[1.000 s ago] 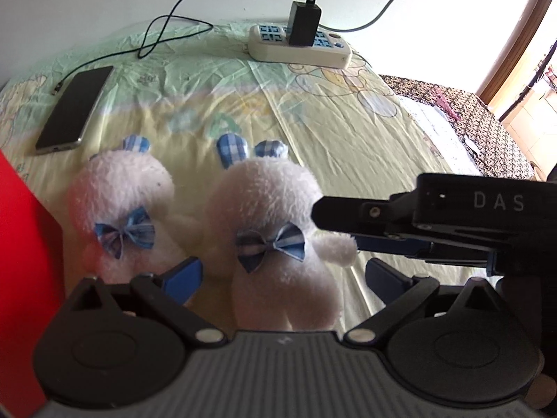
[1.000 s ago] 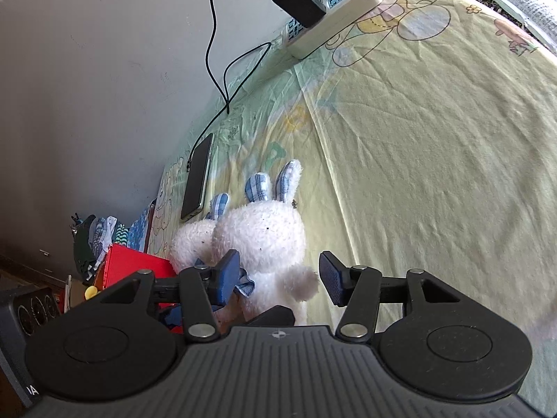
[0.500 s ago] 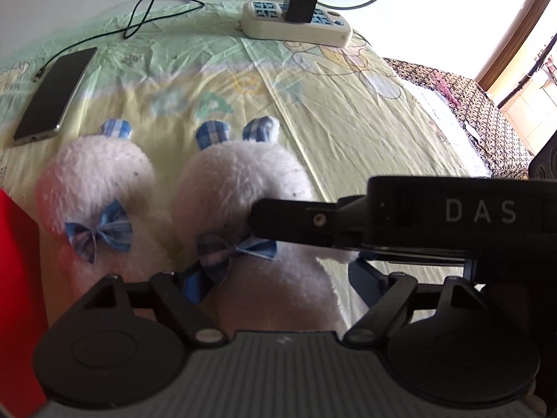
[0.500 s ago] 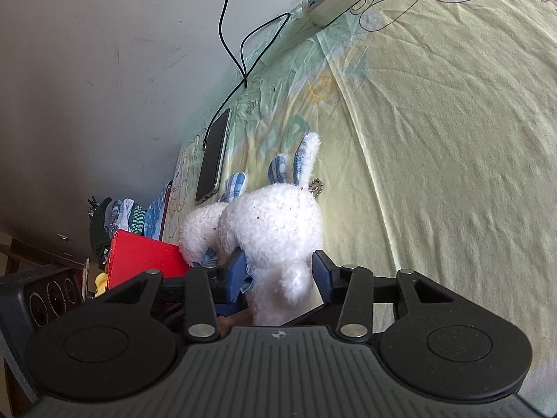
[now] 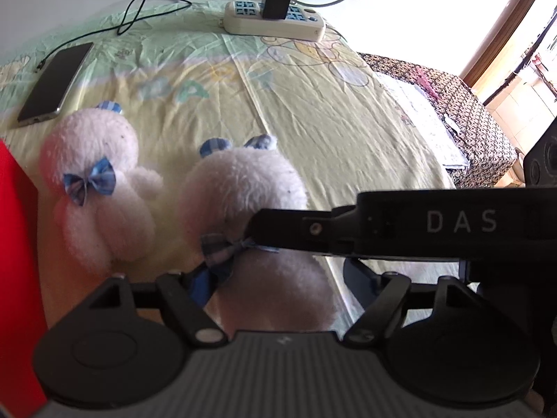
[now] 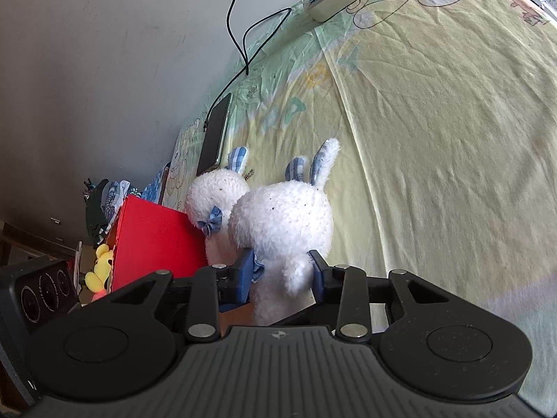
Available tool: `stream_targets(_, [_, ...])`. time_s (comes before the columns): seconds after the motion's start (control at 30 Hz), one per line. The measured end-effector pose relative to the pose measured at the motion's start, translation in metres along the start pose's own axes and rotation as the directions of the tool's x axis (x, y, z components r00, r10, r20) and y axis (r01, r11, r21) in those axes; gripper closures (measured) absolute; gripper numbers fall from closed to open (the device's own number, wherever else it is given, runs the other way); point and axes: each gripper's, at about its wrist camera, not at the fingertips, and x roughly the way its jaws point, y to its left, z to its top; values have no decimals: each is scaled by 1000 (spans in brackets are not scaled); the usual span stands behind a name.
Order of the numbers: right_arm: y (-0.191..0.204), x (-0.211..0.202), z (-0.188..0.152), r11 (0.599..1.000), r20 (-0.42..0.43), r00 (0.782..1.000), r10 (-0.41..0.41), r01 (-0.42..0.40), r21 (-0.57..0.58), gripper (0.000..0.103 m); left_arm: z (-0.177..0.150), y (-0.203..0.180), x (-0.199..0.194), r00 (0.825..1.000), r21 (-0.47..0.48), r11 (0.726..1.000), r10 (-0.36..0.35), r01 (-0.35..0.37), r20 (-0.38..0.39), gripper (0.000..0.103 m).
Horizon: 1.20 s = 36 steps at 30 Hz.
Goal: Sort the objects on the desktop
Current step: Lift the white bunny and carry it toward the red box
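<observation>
Two white plush bunnies with blue plaid bows lie on the yellow-green sheet. The nearer bunny [image 5: 243,191] [image 6: 282,216] has my right gripper [image 6: 280,273] shut on its neck, just under the head. In the left wrist view the right gripper's black finger [image 5: 278,226] crosses over the bow from the right. My left gripper [image 5: 278,282] stands open around the same bunny's lower body, its blue pads on either side. The other bunny [image 5: 90,146] [image 6: 216,191] lies apart to the left, against a red box [image 5: 14,244] [image 6: 153,240].
A phone [image 5: 55,83] on a cable lies at the back left. A power strip [image 5: 275,24] with a black charger sits at the far edge. A yellow plush toy [image 6: 99,268] and a black device [image 6: 38,292] sit beyond the red box.
My right gripper has moved in and shut on the nearer bunny's neck. That bunny has shifted right, away from the other one. The left gripper has come closer around its body.
</observation>
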Motion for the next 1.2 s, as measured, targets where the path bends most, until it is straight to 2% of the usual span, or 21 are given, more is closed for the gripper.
stream_targets(0.47, [23,-23,-39,997,-6,1000,-15,14,-76,65,-41,-16,-36,999,18,1000,11,-12,31,26])
stream_targets(0.9, [49,-34,-64,991,4,999,36,-35,-126,65,-67,-23,-75,993,40,997,60,-64,99,25])
stream_targets(1.03, [58,-35,-69,991,8,999,37,-36,-130,65,-68,-18,-84,994,40,998,52,-56,100,25])
stream_targets(1.2, [74,-45,-71,990,65,997,39,-30,-138,65,-64,-15,-101,990,81,996,15,-26,139,25])
